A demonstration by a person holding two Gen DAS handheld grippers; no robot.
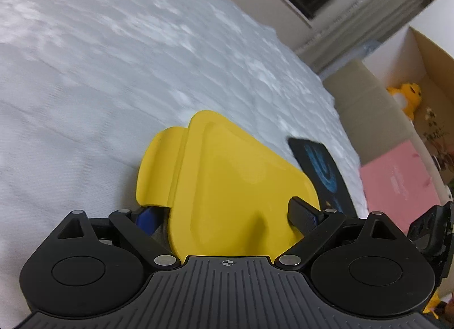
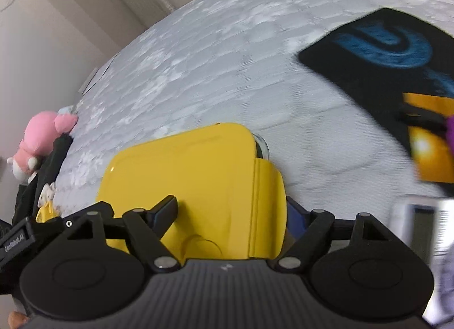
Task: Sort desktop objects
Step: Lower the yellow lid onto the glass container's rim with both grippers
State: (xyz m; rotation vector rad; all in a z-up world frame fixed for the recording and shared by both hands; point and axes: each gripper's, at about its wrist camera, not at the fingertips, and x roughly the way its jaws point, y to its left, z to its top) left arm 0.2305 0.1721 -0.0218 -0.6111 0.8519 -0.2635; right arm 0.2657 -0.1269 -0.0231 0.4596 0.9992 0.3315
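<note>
Locate the yellow box (image 1: 227, 181) at the near edge of the bed (image 1: 113, 59), lid up and tilted, close against both cameras. Read the left gripper (image 1: 224, 211) as clamped on it, fingers (image 1: 303, 214) set wide, one blue pad tucked under the lid's side flap, the other finger bearing on the opposite lid edge. Treat contact with the bed cover underneath as undetermined, the base being hidden. In the right wrist view, find the same yellow box (image 2: 198, 181) between the fingers (image 2: 166, 209) of the right gripper (image 2: 231, 211). Read these as spread wide and straddling the box, one tip lying over the lid top, the other just beside the flap, with no firm pinch evident. Note a clear rim (image 2: 262, 144) showing just behind the far lid corner. Find the black mouse pad (image 2: 383, 53) with its blue swirl flat on the bed, near the box but apart from it; locate the same mouse pad (image 1: 320, 170) just past the lid corner in the left wrist view. Past the bed edge, note a pink carton (image 1: 403, 187) and an open cardboard box (image 1: 369, 107) with a yellow plush toy (image 1: 405, 96) inside. At the opposite bed edge, note a pink plush toy (image 2: 37, 144). Expect blur on the bed cover.
</note>
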